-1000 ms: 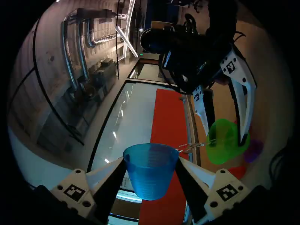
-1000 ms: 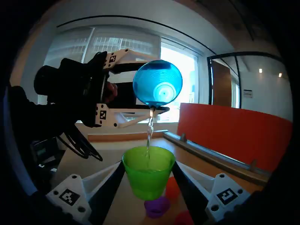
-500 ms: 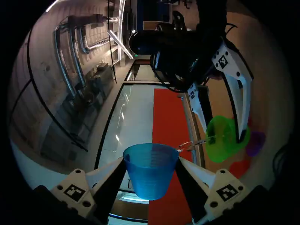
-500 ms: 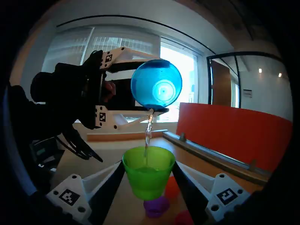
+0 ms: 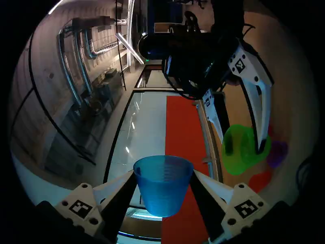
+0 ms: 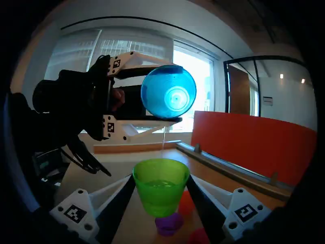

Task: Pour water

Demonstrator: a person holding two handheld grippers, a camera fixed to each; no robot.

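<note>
The translucent blue plastic cup lies tipped at twelve o'clock above the upright translucent green plastic cup, with a thin thread of water falling between them. We judge both light, slick and squeezable, so mid-wall grips suit. Our left gripper clamps the blue, our right gripper the green.

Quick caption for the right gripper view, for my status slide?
Left claw tips the blue cup over the green cup held in the right claw, a thin trickle of water falling between them.
</note>
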